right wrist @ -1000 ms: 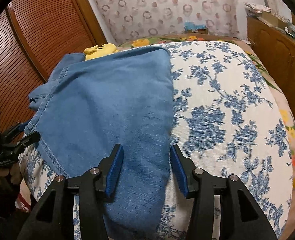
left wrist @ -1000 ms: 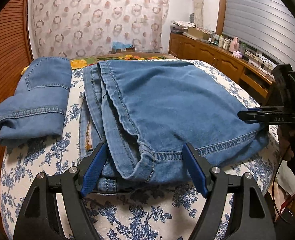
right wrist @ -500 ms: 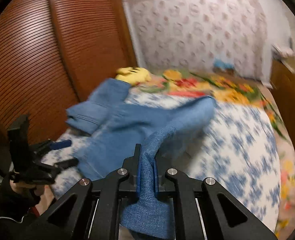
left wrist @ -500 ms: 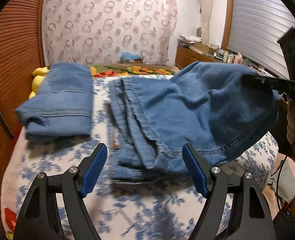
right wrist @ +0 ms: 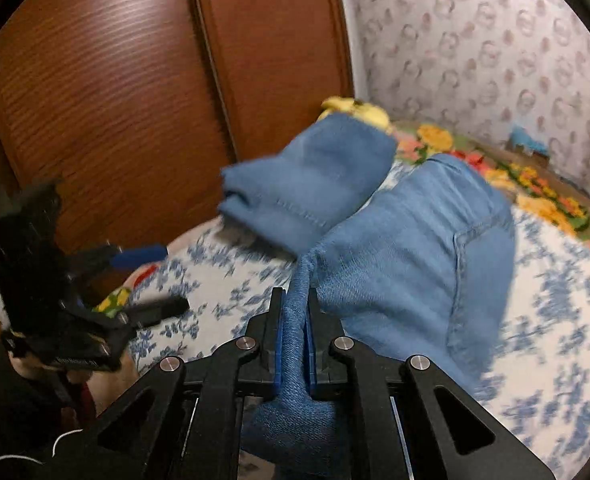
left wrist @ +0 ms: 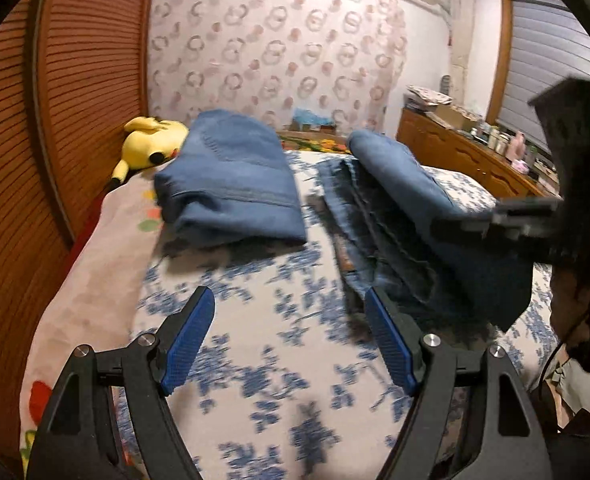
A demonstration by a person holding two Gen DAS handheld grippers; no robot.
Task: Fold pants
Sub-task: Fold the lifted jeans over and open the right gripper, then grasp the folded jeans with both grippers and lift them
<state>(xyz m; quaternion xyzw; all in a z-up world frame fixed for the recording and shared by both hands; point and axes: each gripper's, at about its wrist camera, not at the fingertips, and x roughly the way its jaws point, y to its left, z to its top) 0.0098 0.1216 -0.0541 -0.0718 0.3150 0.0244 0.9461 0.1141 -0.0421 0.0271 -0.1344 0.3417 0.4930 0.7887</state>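
Observation:
The blue jeans [right wrist: 415, 256] lie half folded on the flower-print bed [right wrist: 555, 320]. My right gripper [right wrist: 295, 320] is shut on a bunched edge of their denim and holds it lifted above the sheet. In the left wrist view the same jeans [left wrist: 399, 208] drape from the right gripper [left wrist: 455, 224], which is blurred. My left gripper [left wrist: 289, 320] stands open over bare sheet, just left of the jeans, with nothing between its blue pads. It also shows at the left of the right wrist view, the left gripper [right wrist: 155, 280] still open.
A second, folded pair of jeans [left wrist: 231, 188] rests toward the head of the bed, beside a yellow plush toy [left wrist: 151, 140]. A brown slatted wardrobe [left wrist: 55, 140] borders the bed on the left. A wooden sideboard [left wrist: 467, 156] with small items stands at the right.
My right gripper shut on the jeans' edge, lifted it and carried it across toward the left. My left gripper slid left off the jeans onto bare sheet and stayed open.

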